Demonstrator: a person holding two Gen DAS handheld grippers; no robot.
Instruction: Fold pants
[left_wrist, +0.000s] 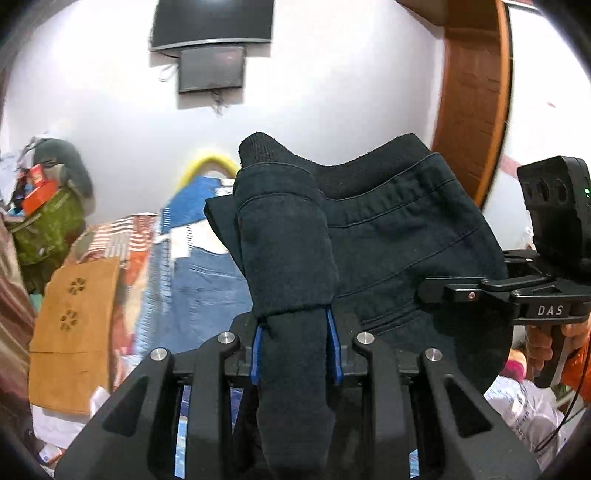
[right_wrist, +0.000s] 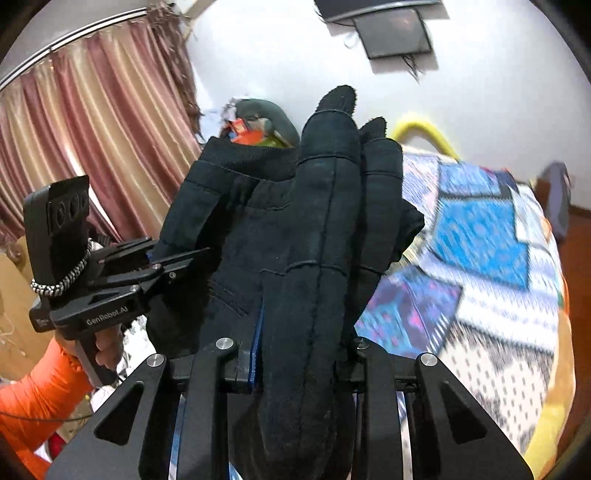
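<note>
Above the bed (right_wrist: 480, 258), both my jaws grip the dark pants (left_wrist: 388, 221) by bunched cloth, lifted for spreading flat next.

We look from two fisheye cameras, one behind each gripper's fingers, both very close to the dark pants (left_wrist: 288, 258) that fill the centre. The left wrist view faces a white wall (left_wrist: 332, 92) with a wall screen (left_wrist: 211, 68), the right gripper (left_wrist: 436, 290) entering at its right. The right wrist view faces the same wall and screen, the left gripper (right_wrist: 184, 262) at its left.
</note>
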